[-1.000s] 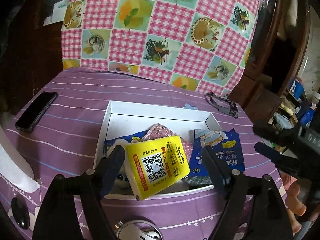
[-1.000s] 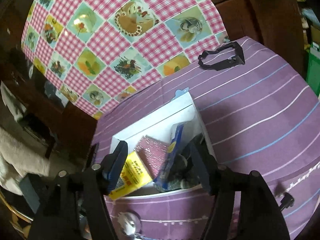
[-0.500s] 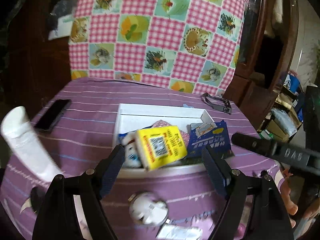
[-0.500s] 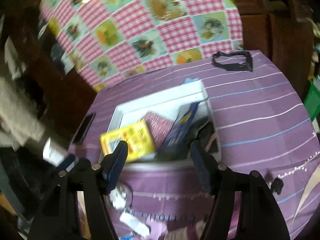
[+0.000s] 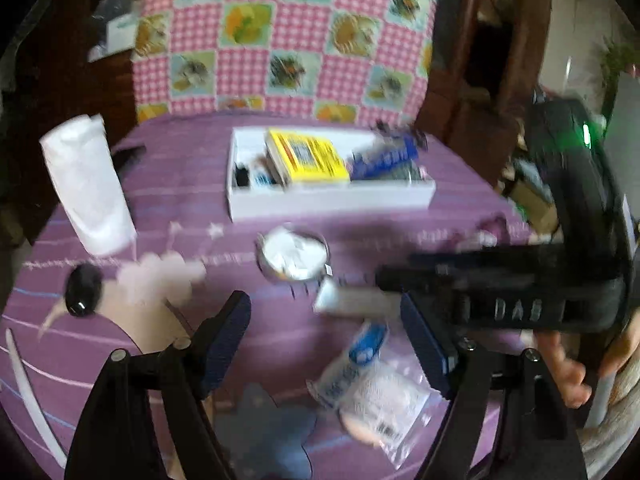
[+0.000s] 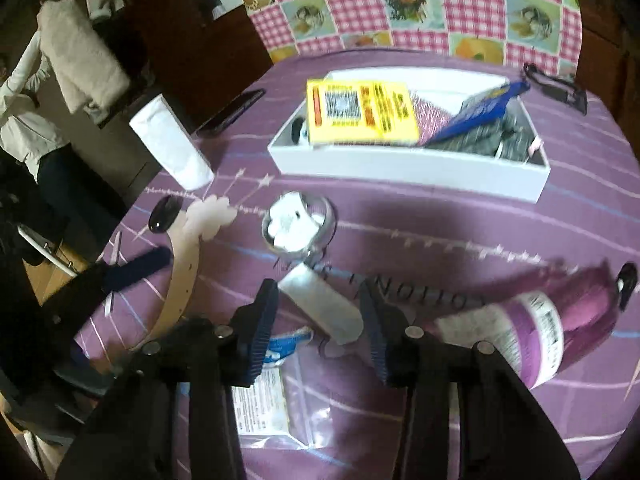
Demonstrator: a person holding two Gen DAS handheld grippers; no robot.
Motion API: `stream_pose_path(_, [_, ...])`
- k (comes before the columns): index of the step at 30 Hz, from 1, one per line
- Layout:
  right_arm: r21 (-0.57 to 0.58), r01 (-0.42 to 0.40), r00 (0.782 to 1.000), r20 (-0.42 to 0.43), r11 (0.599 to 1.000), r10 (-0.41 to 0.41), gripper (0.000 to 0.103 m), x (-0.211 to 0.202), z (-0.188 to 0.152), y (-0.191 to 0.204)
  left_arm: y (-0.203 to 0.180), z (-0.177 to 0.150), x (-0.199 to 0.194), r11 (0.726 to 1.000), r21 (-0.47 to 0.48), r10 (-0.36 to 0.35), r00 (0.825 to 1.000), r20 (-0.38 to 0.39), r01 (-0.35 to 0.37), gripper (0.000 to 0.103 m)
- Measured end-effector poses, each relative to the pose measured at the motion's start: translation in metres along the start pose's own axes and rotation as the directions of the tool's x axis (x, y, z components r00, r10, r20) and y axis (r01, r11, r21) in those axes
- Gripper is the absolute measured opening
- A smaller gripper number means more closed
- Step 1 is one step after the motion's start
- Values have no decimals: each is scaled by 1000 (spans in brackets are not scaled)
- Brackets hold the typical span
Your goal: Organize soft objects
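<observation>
With both the left gripper [image 5: 324, 336] and right gripper [image 6: 318, 322] spread and empty, we straddle the white soft tube [image 6: 320, 308] just nearer us than the white rectangular cardboard box [image 6: 400, 168], pinch mid-body, lift gently.

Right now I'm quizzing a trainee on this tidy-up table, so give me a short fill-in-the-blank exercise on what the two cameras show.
1. The yellow packet lies in the ____ box.
2. The tablecloth is striped and ____ in colour.
3. The right gripper has its jaws ____, with nothing held.
4. The shiny round tin stands ____ the box, on the cloth.

Missing words: white; purple; open; outside
</observation>
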State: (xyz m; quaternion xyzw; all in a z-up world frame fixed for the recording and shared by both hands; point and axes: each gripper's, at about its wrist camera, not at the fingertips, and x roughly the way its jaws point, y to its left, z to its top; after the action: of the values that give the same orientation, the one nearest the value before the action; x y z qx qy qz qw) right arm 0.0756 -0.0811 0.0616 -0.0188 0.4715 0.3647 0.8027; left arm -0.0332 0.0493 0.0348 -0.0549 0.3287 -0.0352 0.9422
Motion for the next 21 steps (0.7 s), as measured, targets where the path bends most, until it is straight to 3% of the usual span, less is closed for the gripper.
stream_pose_path(4, [39,-4,999,35,999,2,42,-3,2,-5,-7,-17,24,997,18,-75,991,-109,78,72])
stream_pose_path(8, [92,-19,996,91,996,10,42,-17,1,-17,-14,-20,38,998,54,-18,990,-139,26,71])
stream_pose_path(12, [119,-49,995,95,992,38,42,-20,2,-22,-21,-19,50,992,119,61,987,-148,-43,17])
stream_pose_path(17, [98,-18,998,57,995,12,42,-13,0,-14,-4,-20,44,999,40,28,988,-150,-22,12])
stream_pose_path(21, [33,8,999,38,999,-9,42,-10,-3,3,15,-15,27,999,-30,23,995,-102,-27,12])
